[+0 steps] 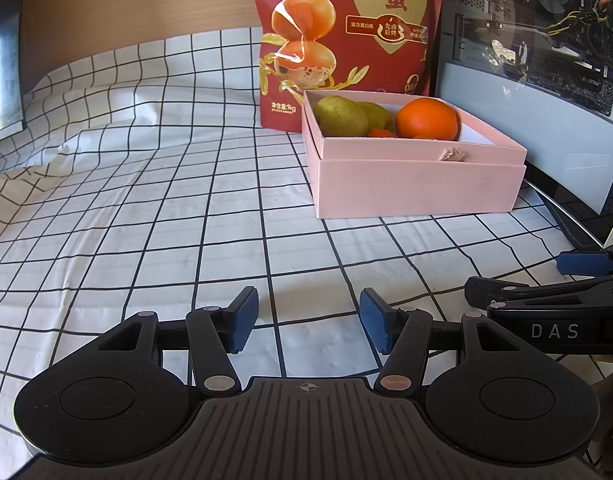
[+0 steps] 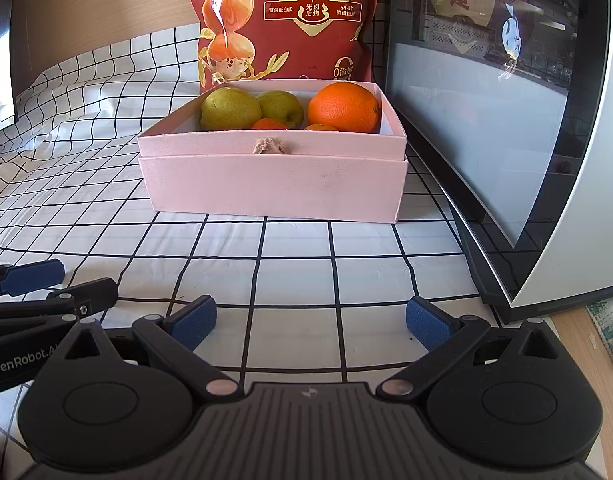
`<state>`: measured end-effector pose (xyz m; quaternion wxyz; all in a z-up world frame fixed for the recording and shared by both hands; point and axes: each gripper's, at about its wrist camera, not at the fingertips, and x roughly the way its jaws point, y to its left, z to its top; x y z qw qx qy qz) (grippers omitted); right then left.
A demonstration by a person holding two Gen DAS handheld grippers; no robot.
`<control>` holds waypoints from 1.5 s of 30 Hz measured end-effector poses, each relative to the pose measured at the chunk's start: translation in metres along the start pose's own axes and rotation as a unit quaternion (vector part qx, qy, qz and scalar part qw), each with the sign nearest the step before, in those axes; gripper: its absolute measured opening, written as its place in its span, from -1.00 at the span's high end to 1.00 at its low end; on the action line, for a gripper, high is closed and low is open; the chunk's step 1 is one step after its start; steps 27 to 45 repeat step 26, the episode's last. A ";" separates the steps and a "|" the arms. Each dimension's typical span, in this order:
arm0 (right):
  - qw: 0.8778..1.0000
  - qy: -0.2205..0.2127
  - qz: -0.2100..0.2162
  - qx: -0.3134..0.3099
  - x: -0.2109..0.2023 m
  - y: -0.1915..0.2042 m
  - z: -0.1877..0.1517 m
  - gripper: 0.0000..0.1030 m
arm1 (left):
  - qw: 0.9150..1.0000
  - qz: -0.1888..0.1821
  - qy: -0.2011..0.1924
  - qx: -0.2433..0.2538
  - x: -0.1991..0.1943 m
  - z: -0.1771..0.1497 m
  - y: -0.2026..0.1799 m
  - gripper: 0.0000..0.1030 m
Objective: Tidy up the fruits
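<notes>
Bench [image 2: 298, 264], spread with a white cloth ruled in black squares, carried every item shown. A glass-sided computer case [image 2: 506, 128] stood at 3 o'clock, its far end cut off by the frame. A red snack bag [image 2: 290, 20] stood upright at 12 o'clock, just behind the pink box [image 2: 266, 184], its top cropped. The box held the fruit: two green pears [image 2: 230, 110] at its 10 o'clock side, one large orange [image 2: 343, 107] at its 2 o'clock side, and two small oranges [image 2: 268, 124] low against the front wall, mostly hidden by it. No fruit lay loose on the cloth in either view.

Left claw [image 1: 309, 322] stood partly open and empty; right claw [image 2: 311, 322] stood wider, also empty. Both hung near the cloth at 6 o'clock, well apart from the box.

Risks, as judged: a reach into the crowded box could nudge the large orange over the low rim; a careless approach might knock the bag over. Whether more fruit lay beneath the visible layer could not be told.
</notes>
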<state>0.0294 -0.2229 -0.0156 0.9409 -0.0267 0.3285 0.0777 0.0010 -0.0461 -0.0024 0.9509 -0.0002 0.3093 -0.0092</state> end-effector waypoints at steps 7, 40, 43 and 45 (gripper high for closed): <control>1.000 0.000 0.000 0.000 0.000 0.000 0.000 -0.97 | 1.000 0.000 0.000 0.000 0.000 0.000 0.000 -0.21; 1.000 0.004 -0.003 0.002 0.001 0.001 0.002 -0.97 | 1.000 -0.001 0.001 0.002 0.001 0.001 -0.001 -0.21; 1.000 0.004 -0.003 0.002 0.001 0.001 0.002 -0.97 | 1.000 -0.001 0.001 0.002 0.001 0.001 -0.001 -0.21; 1.000 0.004 -0.003 0.002 0.001 0.001 0.002 -0.97 | 1.000 -0.001 0.001 0.002 0.001 0.001 -0.001 -0.21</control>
